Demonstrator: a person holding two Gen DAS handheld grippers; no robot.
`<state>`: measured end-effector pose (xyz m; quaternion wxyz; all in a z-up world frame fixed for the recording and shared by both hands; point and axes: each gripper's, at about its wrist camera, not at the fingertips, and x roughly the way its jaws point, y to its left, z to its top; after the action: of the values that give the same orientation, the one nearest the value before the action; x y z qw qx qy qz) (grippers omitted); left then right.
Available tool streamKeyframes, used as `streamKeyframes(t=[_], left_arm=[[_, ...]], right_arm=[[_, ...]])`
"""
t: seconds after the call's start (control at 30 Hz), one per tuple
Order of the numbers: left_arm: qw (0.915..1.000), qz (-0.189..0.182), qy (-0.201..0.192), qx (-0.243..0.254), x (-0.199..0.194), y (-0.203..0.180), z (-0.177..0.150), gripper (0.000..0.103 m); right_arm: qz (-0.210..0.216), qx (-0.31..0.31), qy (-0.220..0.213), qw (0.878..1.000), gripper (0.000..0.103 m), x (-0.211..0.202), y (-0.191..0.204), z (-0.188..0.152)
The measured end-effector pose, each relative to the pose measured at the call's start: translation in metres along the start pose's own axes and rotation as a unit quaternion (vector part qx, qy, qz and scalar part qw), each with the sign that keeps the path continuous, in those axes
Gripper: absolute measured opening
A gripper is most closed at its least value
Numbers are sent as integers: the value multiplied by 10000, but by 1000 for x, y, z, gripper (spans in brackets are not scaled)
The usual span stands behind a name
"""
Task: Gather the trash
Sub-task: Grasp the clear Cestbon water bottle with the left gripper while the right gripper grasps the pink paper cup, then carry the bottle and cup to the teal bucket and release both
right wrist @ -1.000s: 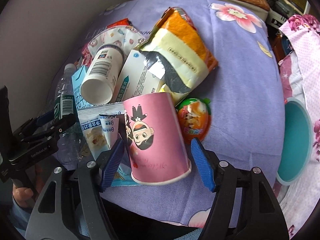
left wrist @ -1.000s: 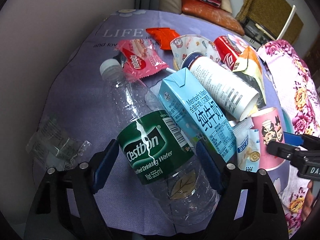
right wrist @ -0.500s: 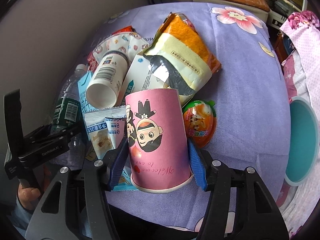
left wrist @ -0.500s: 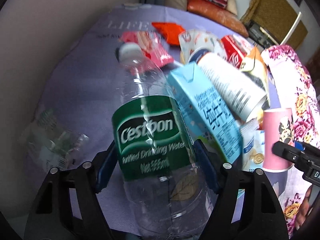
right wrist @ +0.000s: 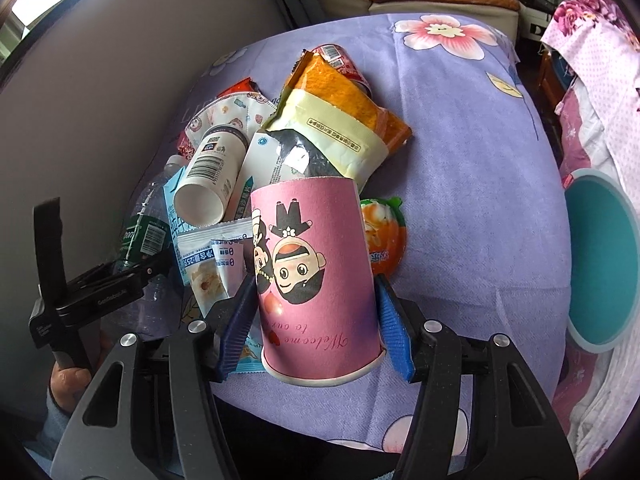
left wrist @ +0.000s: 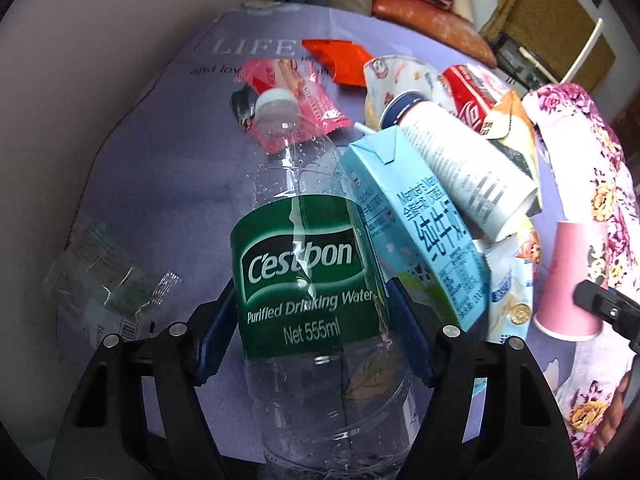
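The left gripper is clamping the water bottle, its long axis running away from the jaws, while the right gripper is gripping the pink cup; the teal bin is sitting nearer the right.

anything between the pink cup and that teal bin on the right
Nothing visible. The right gripper is clamped on the pink cup, and only bare purple tablecloth lies between it and the teal bin. The wrapper pile sits on the cup's other side.
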<state>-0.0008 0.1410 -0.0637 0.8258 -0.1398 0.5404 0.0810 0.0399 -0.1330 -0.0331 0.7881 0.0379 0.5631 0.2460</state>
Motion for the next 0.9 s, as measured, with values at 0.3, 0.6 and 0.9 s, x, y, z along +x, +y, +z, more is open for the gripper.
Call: streamKeyframes(t=[0.3,0.6,0.9], left_arm=[[9994,98,290,-190,23,9,1,76],[9997,213,-105,-116,9,11,4,66],[9959,232,-869,-53,-59,5,7,66]], right_arm=[[60,122,55,9999,56,3,-6,1],[54,130,14,9999,56,3,-6,1],[174,214,-213,9994,56,-11,-12,5]])
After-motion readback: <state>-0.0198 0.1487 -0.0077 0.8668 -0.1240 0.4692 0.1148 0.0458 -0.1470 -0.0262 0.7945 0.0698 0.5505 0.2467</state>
